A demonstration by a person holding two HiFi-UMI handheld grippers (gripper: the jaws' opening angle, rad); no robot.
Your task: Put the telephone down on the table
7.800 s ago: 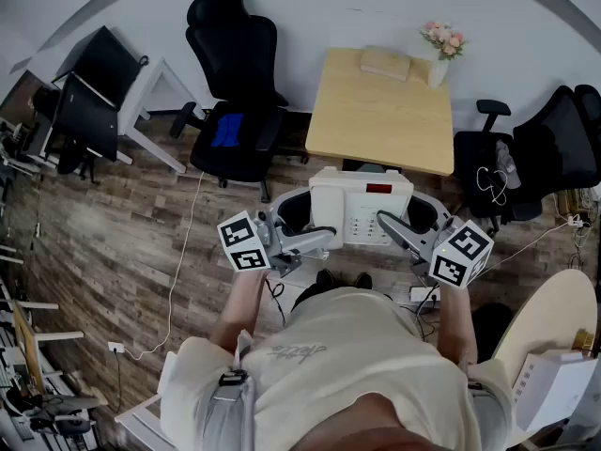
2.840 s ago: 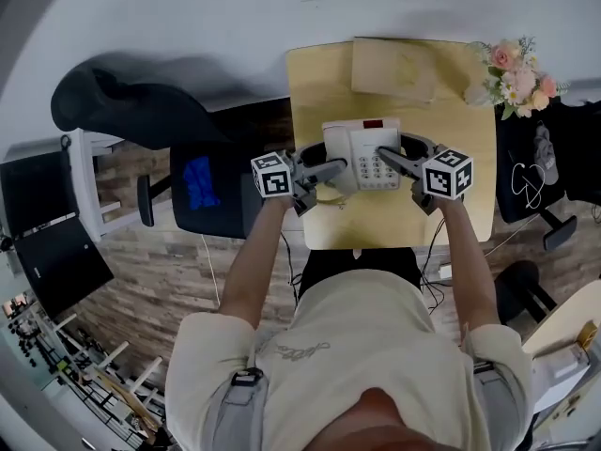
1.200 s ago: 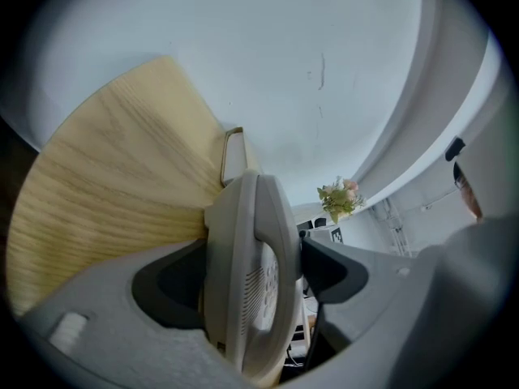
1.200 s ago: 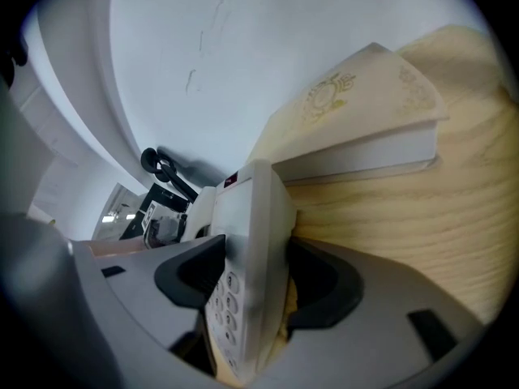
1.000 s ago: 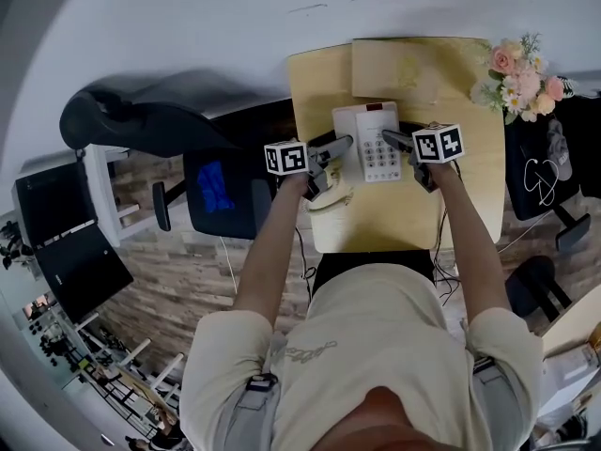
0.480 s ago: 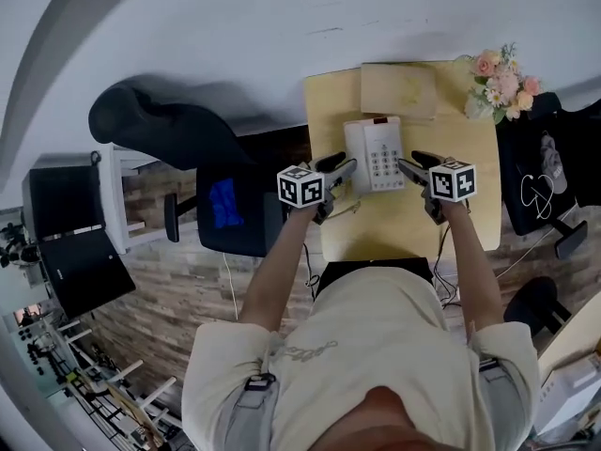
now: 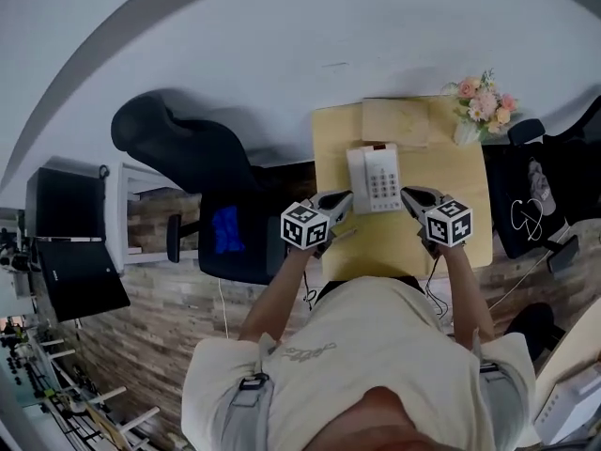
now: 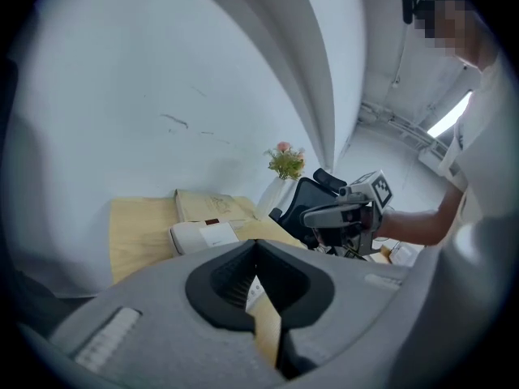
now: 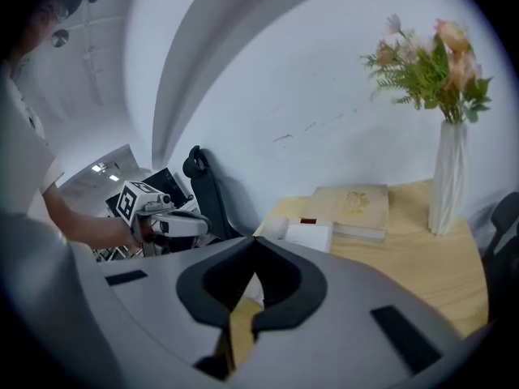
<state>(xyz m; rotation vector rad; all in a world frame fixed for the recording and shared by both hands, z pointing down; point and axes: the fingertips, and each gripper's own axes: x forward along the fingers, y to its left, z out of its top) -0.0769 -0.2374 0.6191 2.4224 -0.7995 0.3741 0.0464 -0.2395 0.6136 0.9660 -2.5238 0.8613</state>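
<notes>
The white telephone point(image 7: 376, 178) lies flat on the light wooden table point(image 7: 404, 238), with nothing gripping it. My left gripper point(image 7: 346, 197) hangs just off the phone's near left corner, clear of it. Its jaws are closing, and in the left gripper view the left gripper point(image 8: 254, 243) stands shut on nothing. My right gripper point(image 7: 407, 194) hovers off the near right corner. Its jaws are also closing, and in its own view the right gripper point(image 9: 253, 241) is shut and empty. The telephone point(image 8: 203, 235) sits ahead of and below the left jaws, and the telephone point(image 9: 304, 233) shows likewise past the right jaws.
A tan book point(image 7: 394, 120) lies behind the phone by the wall. A white vase of flowers point(image 7: 481, 106) stands at the table's far right corner. A black office chair point(image 7: 202, 172) is left of the table, and another chair point(image 7: 535, 195) is to the right.
Both grippers have drawn back from the telephone's sides towards the person and risen. Their jaws have gone from open to shut. The telephone stays on the table.
</notes>
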